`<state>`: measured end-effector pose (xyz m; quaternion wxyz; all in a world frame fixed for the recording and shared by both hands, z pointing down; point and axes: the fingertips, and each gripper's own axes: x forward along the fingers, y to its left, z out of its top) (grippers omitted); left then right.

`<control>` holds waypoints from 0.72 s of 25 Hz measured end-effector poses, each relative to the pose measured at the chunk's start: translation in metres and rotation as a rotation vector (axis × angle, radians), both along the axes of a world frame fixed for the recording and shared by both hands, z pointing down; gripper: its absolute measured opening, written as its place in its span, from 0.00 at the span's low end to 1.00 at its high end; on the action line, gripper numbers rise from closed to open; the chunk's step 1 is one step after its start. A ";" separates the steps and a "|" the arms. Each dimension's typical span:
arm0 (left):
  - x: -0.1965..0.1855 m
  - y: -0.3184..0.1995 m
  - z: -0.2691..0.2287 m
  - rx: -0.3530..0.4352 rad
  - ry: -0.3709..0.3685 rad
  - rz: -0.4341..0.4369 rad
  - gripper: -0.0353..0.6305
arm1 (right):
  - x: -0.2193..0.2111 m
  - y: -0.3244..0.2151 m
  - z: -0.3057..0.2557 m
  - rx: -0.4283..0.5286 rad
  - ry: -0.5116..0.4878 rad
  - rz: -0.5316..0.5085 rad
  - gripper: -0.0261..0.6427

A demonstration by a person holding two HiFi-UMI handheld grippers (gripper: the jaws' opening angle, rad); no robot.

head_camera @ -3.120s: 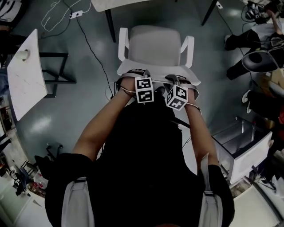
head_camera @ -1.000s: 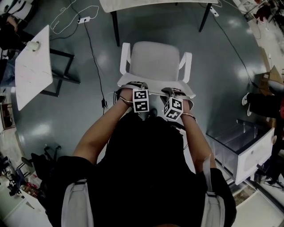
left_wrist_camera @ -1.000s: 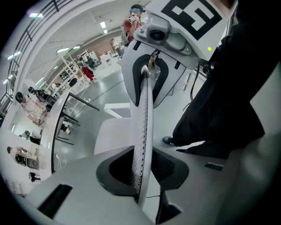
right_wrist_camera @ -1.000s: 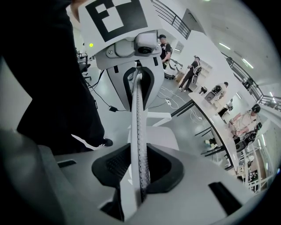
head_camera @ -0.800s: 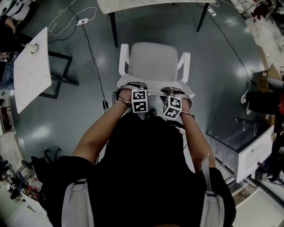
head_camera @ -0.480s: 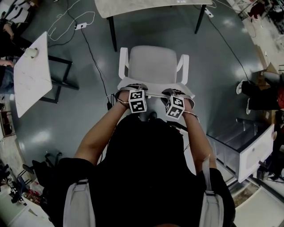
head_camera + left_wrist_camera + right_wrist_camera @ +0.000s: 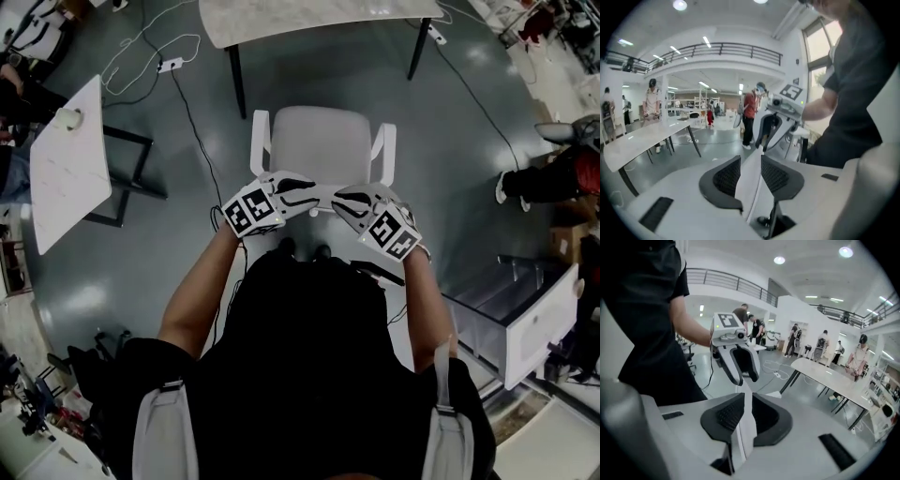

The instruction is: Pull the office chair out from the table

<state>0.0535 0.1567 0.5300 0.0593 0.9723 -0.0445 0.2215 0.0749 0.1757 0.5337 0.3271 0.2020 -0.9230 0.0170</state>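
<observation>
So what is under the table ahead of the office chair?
Below the near edge of the table, two dark legs and grey floor show. The office chair stands clear in front, not tucked under. The table itself hides whatever lies further beneath it.

Glossy grey floor (image 7: 169,253) here carries the white office chair (image 7: 322,141) just in front of the long table (image 7: 309,14), a power strip (image 7: 170,65) with white cable (image 7: 141,39) looping around, and a smaller white table (image 7: 66,159) off left.
</observation>
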 end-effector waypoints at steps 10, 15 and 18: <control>-0.026 -0.005 -0.145 -0.005 0.476 -0.189 0.08 | -0.010 0.013 -0.140 -0.002 -0.673 0.059 0.07; -0.032 0.017 -0.156 0.063 0.461 -0.123 0.07 | 0.000 0.020 -0.160 -0.010 -0.792 0.075 0.07; -0.030 0.029 -0.148 0.066 0.437 -0.121 0.07 | 0.008 0.024 -0.153 -0.018 -0.788 0.109 0.07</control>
